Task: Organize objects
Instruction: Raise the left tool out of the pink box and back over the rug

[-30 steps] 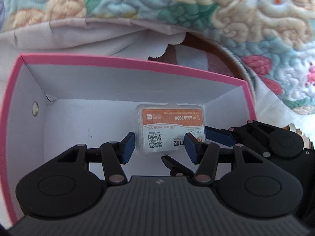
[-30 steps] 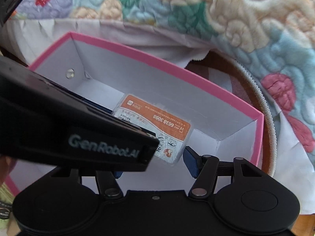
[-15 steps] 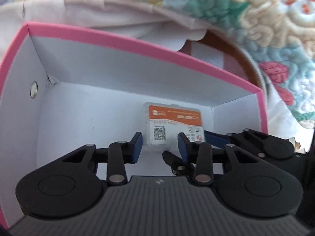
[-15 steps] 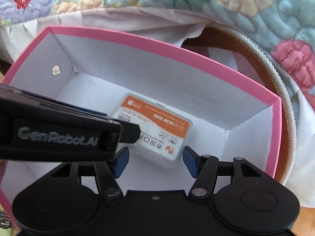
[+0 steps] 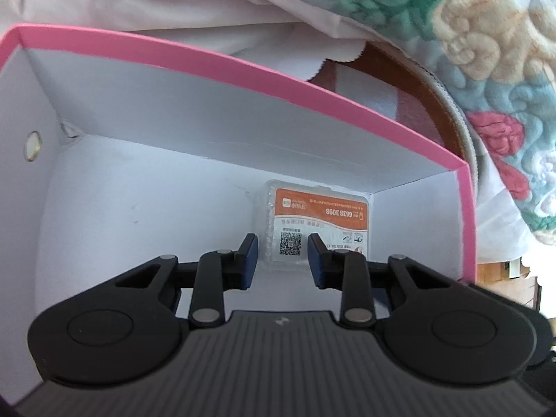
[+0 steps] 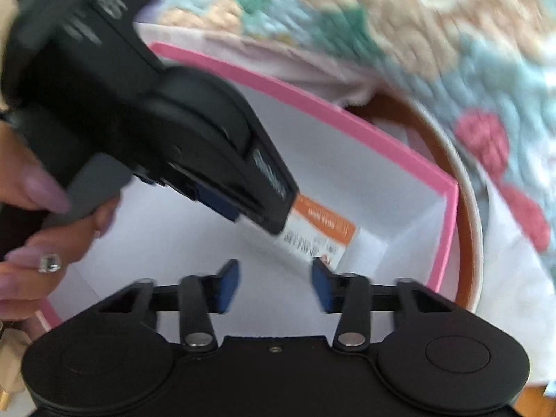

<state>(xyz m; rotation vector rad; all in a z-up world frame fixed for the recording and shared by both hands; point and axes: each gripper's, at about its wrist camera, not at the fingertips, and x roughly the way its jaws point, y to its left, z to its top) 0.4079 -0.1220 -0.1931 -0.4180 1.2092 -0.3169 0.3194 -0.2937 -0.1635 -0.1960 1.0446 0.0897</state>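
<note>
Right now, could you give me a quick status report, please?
Left gripper open, empty. Right gripper open, empty. Plastic case flat in pink box corner. Nothing obstructing.

Home, likely bedroom: floral quilted bedspread (image 5: 486, 34), wooden furniture (image 5: 410, 83).

My box (image 5: 312, 97) is pink outside, white inside; the packet (image 5: 319, 215) carries an orange-and-white label; the quilt (image 5: 486, 45) shows teal, cream and pink flowers.
</note>
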